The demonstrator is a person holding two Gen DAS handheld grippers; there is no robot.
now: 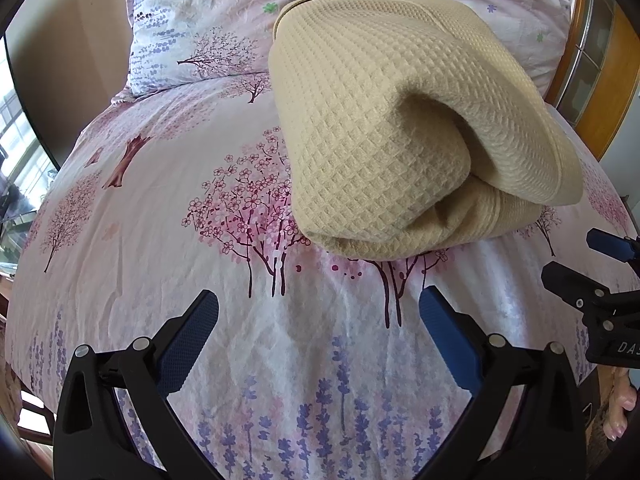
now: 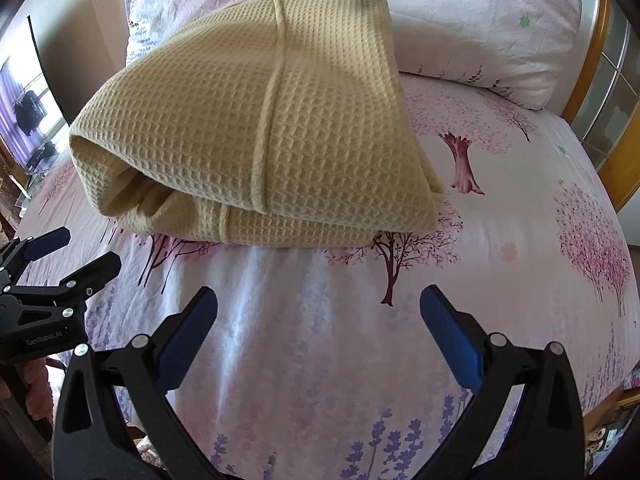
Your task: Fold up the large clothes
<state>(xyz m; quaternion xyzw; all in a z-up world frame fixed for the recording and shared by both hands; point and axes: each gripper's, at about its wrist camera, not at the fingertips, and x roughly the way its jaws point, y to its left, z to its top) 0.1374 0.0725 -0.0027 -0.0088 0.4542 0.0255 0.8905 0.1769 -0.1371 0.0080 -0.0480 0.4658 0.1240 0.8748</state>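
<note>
A folded beige waffle-weave garment (image 1: 384, 128) fills the upper centre, on the floral bedsheet (image 1: 160, 280). Your left gripper (image 1: 318, 312) and right gripper (image 2: 318, 312) gape empty; flatten its bulging open end evenly.

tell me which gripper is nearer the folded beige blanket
Hard to call; neither is clearly nearer. The left gripper and the right gripper are both open, hovering over the bedsheet just short of the folded beige blanket's near edge, touching nothing.
</note>
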